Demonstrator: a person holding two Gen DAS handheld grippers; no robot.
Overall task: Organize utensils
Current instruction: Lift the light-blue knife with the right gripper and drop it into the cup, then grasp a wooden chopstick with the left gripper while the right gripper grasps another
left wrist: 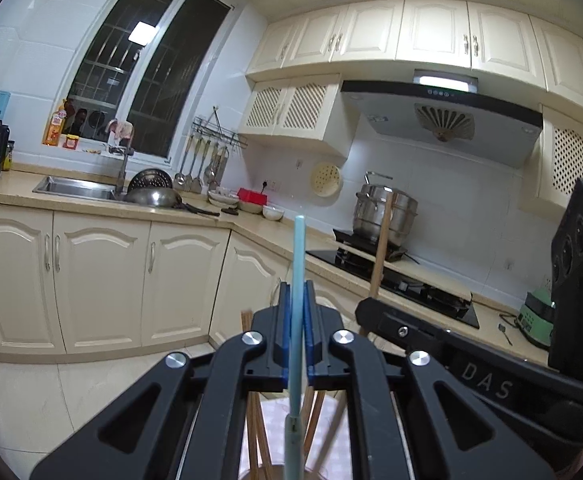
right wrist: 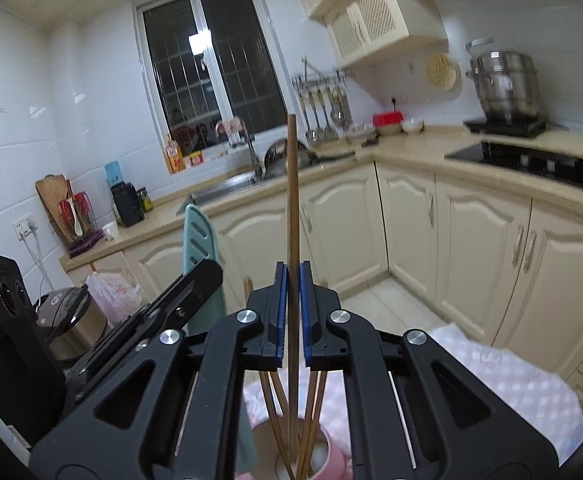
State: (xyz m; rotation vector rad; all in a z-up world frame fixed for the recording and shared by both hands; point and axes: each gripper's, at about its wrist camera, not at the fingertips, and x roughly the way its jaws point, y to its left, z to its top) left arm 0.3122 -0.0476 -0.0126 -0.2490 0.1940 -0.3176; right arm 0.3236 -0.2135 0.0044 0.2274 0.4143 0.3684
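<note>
Two close wrist views, level-ish, sharing sink counter (left wrist: 91,204)

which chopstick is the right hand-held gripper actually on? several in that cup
The tall upright chopstick between the right hand-held gripper pads. It rises well above them, lower end in the pink cup; the other chopsticks lean lower, outside the pads.

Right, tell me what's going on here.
A person is sorting utensils with a hand-held tool in each hand. The left tool has a pale blue utensil upright between its pads. The right tool has a wooden chopstick standing between its pads, its lower end in a pink cup with other chopsticks, on a checked cloth.
</note>
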